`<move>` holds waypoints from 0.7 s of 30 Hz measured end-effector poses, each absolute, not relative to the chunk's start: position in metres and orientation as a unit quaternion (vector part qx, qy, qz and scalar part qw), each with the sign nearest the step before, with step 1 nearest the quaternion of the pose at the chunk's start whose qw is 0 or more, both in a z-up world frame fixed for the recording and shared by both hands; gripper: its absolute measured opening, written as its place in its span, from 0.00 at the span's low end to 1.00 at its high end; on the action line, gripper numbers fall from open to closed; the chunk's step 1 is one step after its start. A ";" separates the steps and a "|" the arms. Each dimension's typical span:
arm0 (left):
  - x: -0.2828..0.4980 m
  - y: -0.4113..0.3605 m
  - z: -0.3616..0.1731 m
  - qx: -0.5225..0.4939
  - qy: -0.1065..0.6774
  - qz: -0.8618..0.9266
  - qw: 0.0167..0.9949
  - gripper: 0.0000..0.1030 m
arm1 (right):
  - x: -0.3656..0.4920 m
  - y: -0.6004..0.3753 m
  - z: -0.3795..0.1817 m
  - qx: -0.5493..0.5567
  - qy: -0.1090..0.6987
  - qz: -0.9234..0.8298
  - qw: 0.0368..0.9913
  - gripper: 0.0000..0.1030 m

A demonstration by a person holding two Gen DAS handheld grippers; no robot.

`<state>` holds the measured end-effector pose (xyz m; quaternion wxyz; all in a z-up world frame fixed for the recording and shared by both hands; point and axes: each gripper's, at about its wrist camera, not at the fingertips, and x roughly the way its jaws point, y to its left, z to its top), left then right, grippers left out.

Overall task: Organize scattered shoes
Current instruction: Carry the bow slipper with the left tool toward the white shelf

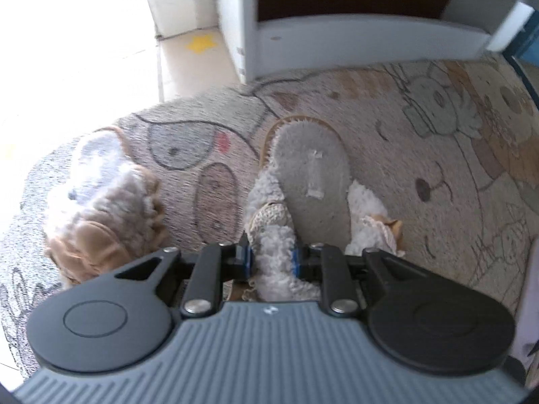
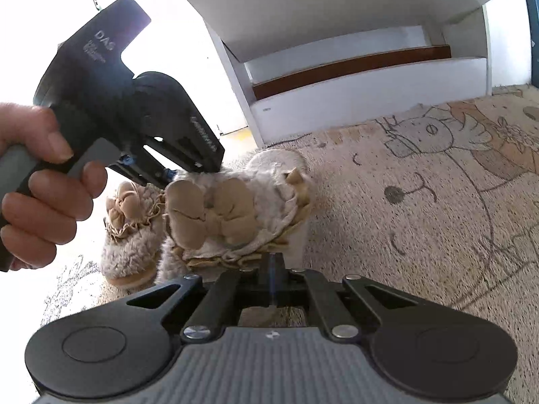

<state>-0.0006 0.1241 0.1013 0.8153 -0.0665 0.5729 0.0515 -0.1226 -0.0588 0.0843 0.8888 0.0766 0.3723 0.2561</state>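
Note:
A fluffy grey-white slipper (image 1: 310, 168) with a tan bow (image 2: 215, 208) is tilted above the rug, its insole facing the left wrist view. My left gripper (image 1: 271, 256) is shut on its fleece upper. In the right wrist view a hand (image 2: 40, 185) holds that left gripper (image 2: 171, 173) at the slipper's top. My right gripper (image 2: 276, 262) is shut, with its tips at the slipper's frilled tan trim. Whether any trim is pinched does not show. The matching slipper (image 1: 101, 208) (image 2: 128, 235) lies on the rug just to the left.
A patterned cartoon rug (image 1: 438, 168) (image 2: 421, 219) covers the floor. A white shoe cabinet (image 1: 337, 37) (image 2: 337, 101) with a brown shelf stands at the rug's far edge. Left of it are pale floor tiles with a yellow star sticker (image 1: 201, 43) in bright glare.

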 end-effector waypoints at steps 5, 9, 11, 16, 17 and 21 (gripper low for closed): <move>0.008 0.147 0.104 -0.084 0.562 0.083 0.819 0.18 | -0.122 -0.054 0.080 0.084 0.389 0.263 0.879 0.12; 0.017 0.164 0.105 -0.102 0.553 0.102 0.821 0.18 | -0.125 -0.050 0.079 0.080 0.394 0.265 0.877 0.13; 0.020 0.169 0.106 -0.108 0.550 0.107 0.821 0.18 | -0.125 -0.049 0.080 0.081 0.391 0.265 0.877 0.13; 0.021 0.177 0.107 -0.123 0.546 0.111 0.821 0.18 | -0.125 -0.048 0.081 0.082 0.391 0.266 0.878 0.13; 0.021 0.179 0.106 -0.127 0.546 0.112 0.821 0.18 | -0.125 -0.048 0.081 0.082 0.391 0.266 0.877 0.13; 0.019 0.187 0.099 -0.143 0.549 0.120 0.815 0.18 | -0.125 -0.045 0.080 0.081 0.392 0.269 0.876 0.13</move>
